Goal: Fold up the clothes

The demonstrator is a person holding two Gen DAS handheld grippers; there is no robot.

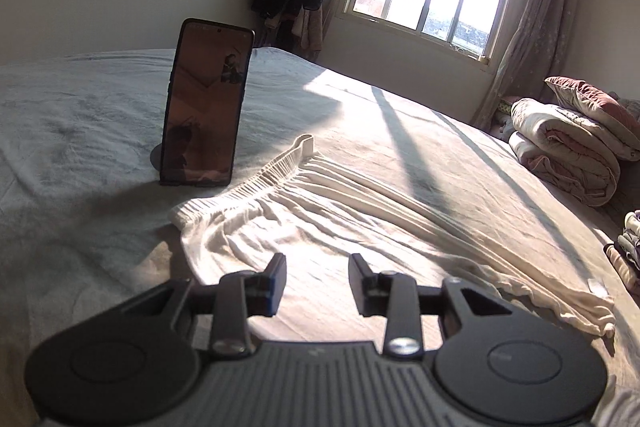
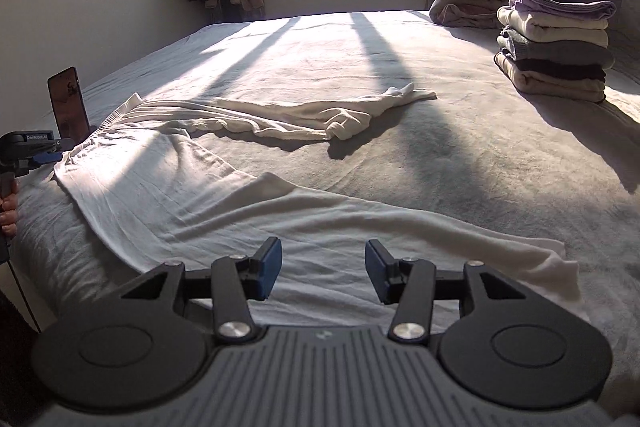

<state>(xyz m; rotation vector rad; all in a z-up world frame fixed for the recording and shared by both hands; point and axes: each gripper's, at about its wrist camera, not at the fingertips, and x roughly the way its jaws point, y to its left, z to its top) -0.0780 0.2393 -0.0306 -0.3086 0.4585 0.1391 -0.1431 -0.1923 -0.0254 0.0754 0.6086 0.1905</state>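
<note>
Both the left gripper (image 1: 317, 277) and the right gripper (image 2: 323, 269) hang with fingers apart, holding nothing, just above the cream trousers (image 2: 192, 187). The trousers lie spread and creased on the bed (image 2: 460, 167), legs splayed, elastic waistband beside the upright phone (image 1: 204, 107).

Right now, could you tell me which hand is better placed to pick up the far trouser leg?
Probably the right. The right tongs hang open facing the crumpled far leg of the white trousers; the left tongs, also open, hover near the waistband.
</note>
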